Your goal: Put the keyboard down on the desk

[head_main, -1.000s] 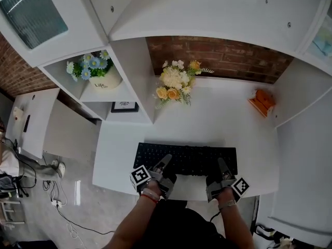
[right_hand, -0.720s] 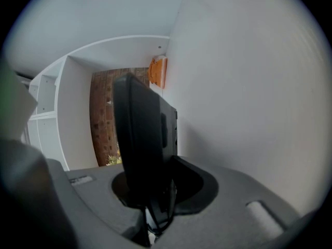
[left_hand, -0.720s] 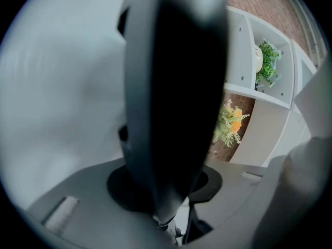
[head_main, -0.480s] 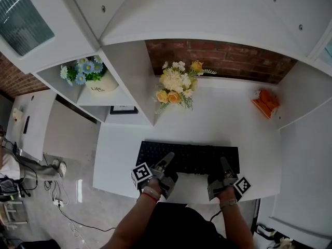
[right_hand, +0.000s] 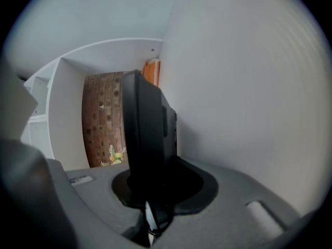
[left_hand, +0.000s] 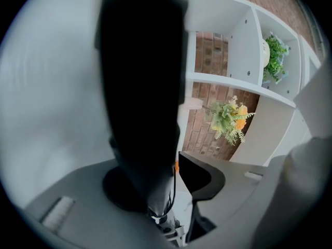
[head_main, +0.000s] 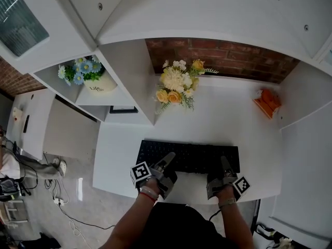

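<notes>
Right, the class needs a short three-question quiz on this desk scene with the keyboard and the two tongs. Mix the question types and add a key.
1. True or false: the keyboard is white.
2. What stands at the back of the desk, by the brick wall? A flowers; B a lamp; C a mug.
3. Fill in: the ___ tongs are clamped on the keyboard.
Key: 1 false, it is black. 2 A. 3 the right tongs; the left tongs have just been opening, with the keyboard between them and a gap on one side.
</notes>
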Motion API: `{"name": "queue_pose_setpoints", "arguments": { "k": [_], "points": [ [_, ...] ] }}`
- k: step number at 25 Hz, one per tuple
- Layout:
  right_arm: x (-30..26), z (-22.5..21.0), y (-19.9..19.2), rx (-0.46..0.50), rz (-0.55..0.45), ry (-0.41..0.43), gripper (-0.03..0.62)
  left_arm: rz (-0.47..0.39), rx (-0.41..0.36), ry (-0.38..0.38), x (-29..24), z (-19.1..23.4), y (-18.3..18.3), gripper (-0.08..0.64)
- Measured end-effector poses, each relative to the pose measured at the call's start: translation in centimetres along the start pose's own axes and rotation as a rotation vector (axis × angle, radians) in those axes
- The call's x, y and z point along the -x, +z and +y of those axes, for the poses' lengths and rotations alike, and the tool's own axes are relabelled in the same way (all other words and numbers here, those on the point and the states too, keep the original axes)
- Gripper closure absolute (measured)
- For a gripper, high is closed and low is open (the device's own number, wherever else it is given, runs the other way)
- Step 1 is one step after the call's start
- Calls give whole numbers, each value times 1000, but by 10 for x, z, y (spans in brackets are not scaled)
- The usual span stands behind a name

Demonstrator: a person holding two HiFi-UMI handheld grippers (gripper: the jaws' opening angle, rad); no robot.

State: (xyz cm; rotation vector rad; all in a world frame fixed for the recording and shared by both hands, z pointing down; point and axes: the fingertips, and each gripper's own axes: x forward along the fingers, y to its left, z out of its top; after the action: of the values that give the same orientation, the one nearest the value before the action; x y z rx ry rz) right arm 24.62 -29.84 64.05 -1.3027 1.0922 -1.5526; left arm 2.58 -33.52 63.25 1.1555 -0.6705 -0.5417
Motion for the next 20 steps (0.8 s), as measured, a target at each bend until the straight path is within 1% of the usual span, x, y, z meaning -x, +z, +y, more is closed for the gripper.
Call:
{"name": "queue_pose_setpoints", "arguments": {
  "k": [3,9,13,17,18,20],
  "points": [
    [-1,0,0,-5,-2,-3,525,26,-20,5,3,0,-4,379],
    [0,-1,2,-4,-11,-10,525,83,-122,-8,8,-6,-16,333],
    [0,0,2,-5,-7,-12,525,156,-245,-4,17,-7,-29,311],
    [1,-3,3,-3,-13,-21,525,236,-346,-14,26,-6,-48,307],
    [1,-3,2,-3,-12,-21,525,262,-393,-5,29,-3,-53,308],
    [0,-3,2,-2,-10,-22,525,329,-523,23,35,4,-62,308]
  ]
}}
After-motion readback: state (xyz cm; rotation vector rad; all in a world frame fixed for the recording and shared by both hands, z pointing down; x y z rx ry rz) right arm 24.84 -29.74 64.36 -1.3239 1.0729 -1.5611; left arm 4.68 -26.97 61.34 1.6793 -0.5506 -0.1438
